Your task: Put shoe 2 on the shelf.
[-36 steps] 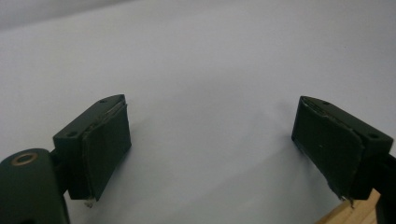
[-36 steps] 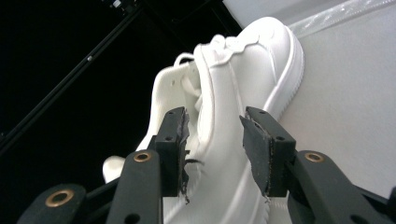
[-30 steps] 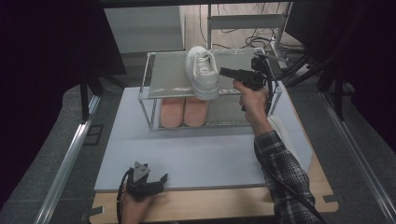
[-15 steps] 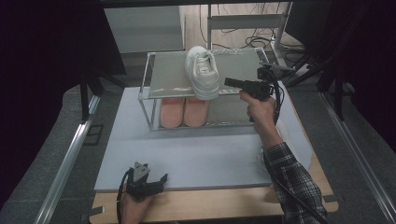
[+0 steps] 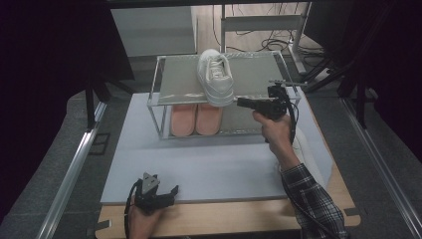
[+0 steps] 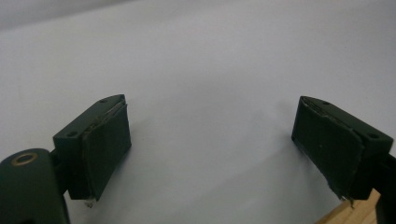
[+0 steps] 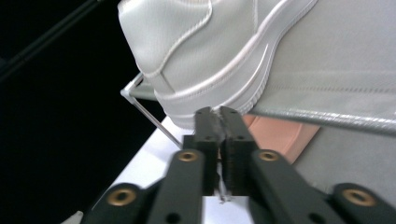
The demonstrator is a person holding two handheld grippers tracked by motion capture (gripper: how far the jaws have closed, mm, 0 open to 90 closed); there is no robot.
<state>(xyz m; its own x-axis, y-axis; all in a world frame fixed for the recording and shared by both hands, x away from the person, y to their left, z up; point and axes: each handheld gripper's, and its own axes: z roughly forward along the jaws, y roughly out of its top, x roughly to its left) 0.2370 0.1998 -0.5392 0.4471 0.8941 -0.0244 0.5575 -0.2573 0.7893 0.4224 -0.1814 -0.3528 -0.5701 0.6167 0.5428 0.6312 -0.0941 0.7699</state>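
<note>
My right gripper (image 7: 218,113) has just snapped its jaws together, empty, tips right at the heel of the white sneaker (image 5: 215,75) on the rack's (image 5: 175,84) top shelf, possibly touching. Left gripper (image 6: 210,140) gapes wide over the mat (image 5: 209,159).

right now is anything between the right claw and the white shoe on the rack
Nothing visible. The right claw is shut with its tips at the sole of the white shoe, where the heel overhangs the rack edge; whether they touch is unclear.
</note>
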